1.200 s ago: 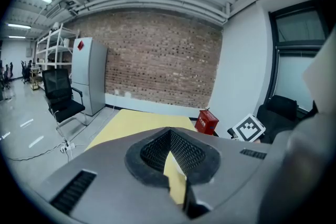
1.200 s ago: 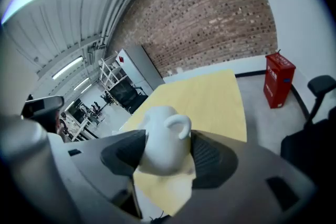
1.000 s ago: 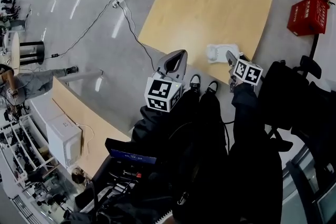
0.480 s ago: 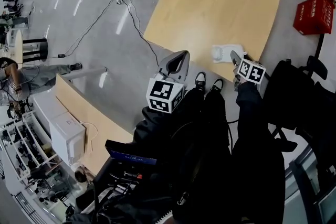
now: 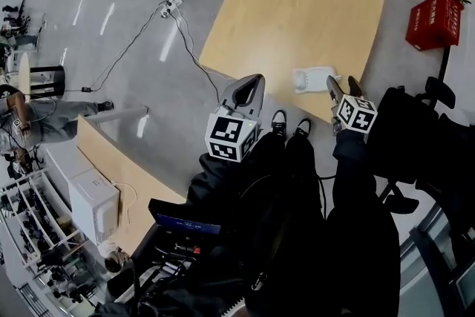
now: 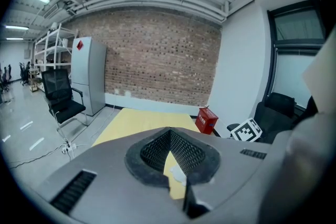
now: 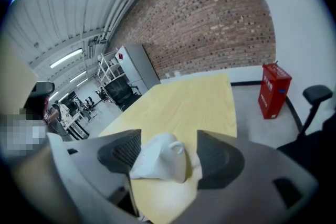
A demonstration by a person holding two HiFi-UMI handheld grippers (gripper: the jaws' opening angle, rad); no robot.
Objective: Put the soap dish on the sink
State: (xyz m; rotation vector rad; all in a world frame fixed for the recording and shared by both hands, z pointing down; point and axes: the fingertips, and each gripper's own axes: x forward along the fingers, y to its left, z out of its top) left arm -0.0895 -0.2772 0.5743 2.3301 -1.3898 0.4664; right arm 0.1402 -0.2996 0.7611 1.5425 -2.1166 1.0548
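Note:
A white moulded piece (image 5: 310, 79) lies near the near edge of the yellow table (image 5: 297, 4); I cannot tell soap dish from sink in it. My right gripper (image 5: 341, 87) hangs just right of it. In the right gripper view the piece (image 7: 157, 160) sits on the table between the two pads of that gripper (image 7: 169, 150), whose jaws are opening. The right pad stands apart from it; the left pad is close beside it. My left gripper (image 5: 254, 80) is shut and empty, off the table's near left corner. Its pads (image 6: 169, 136) meet at the tips.
A red box (image 5: 434, 20) stands on the floor beyond the table's right side. Black office chairs (image 5: 415, 130) crowd the right. A cable with a power strip (image 5: 169, 5) runs across the floor at the left, where another person (image 5: 44, 119) stands. My shoes (image 5: 286, 122) touch the table's edge.
The right gripper has drawn back a little from the white piece, toward me, and its jaws have spread wider. The left gripper has stayed where it was.

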